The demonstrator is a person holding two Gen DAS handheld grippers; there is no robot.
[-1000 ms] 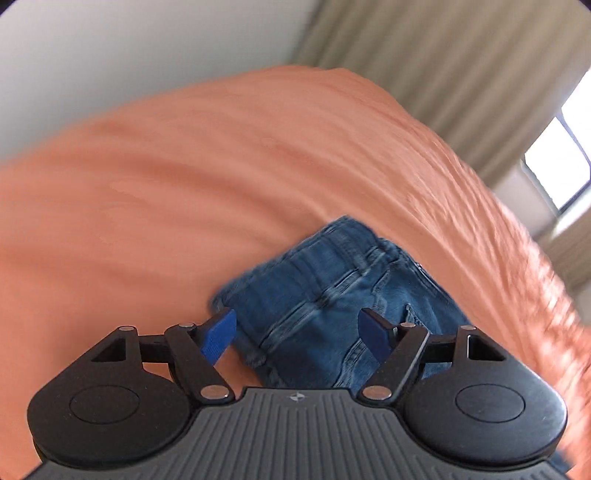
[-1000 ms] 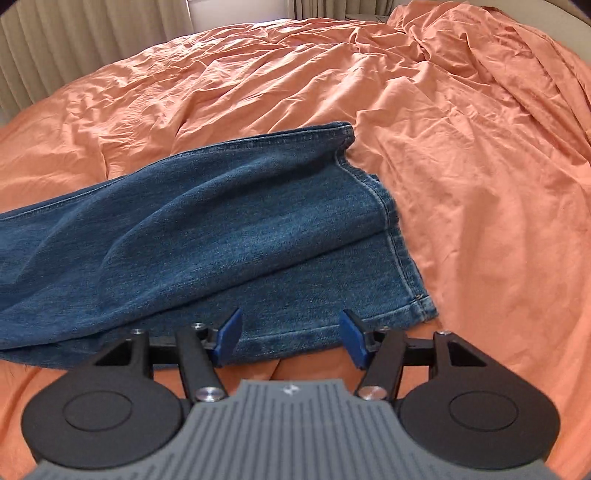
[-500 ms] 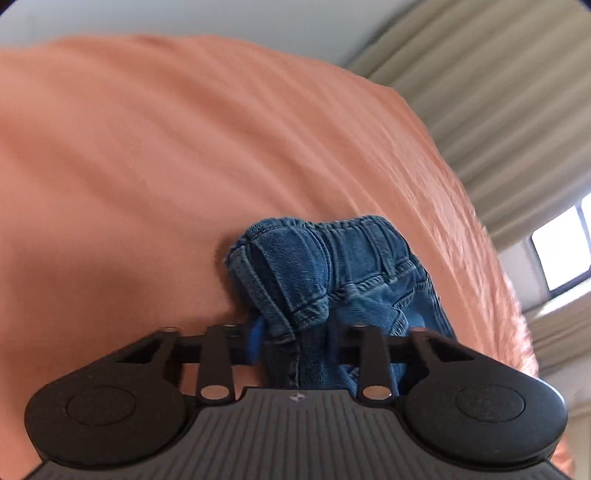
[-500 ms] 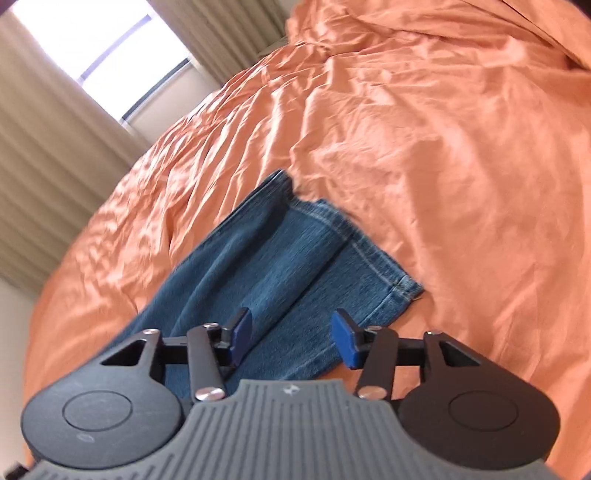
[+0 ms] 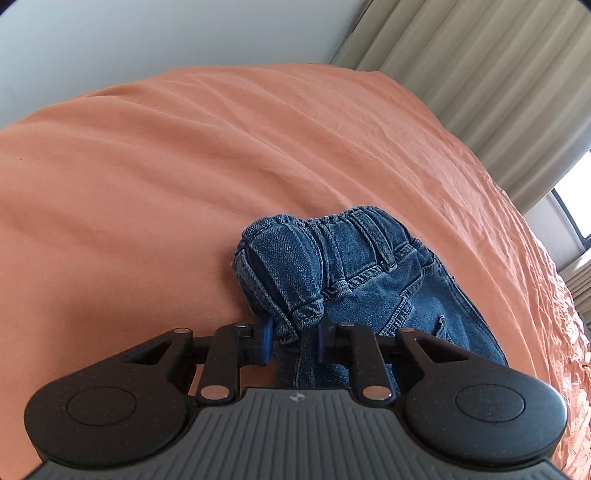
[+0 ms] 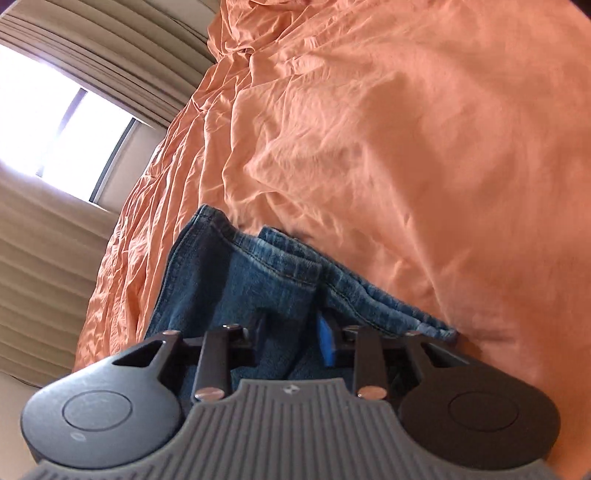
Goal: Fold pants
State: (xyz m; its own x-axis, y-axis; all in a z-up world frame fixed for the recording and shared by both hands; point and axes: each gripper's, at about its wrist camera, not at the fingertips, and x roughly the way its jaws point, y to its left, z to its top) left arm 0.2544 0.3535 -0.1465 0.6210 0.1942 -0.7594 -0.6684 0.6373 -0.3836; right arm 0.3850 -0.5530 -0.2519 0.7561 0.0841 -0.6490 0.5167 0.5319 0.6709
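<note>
1. Bedding: one orange sheet (image 5: 155,192), wrinkled, covering the whole work surface in both wrist views; more heavily creased in the right wrist view (image 6: 388,147).
2. Wall: one, pale and plain (image 5: 147,33), behind the far edge of the sheet in the left wrist view.
3. Curtains: beige, pleated, one set per view (image 5: 491,74) (image 6: 40,258).
4. Windows: one bright pane per view (image 5: 576,195) (image 6: 55,125), set between the curtain folds.
5. Pants: one pair, blue denim (image 5: 373,269), lying on the sheet. The waistband end, with belt loops and gathered top edge, is bunched up in the left wrist view. The leg hems (image 6: 258,280) show in the right wrist view, in stacked layers with stitched edges, resting on the sheet.
6. Left gripper (image 5: 294,338): one, two blue pads. Its jaws have just been closing and now clamp a bunched fold of the waistband between the pads.
7. Right gripper (image 6: 291,339): one; only one blue pad (image 6: 326,343) is visible, the other hidden behind denim. Its jaws have just been closing and are pinched on the hem-end layers of the pants.
</note>
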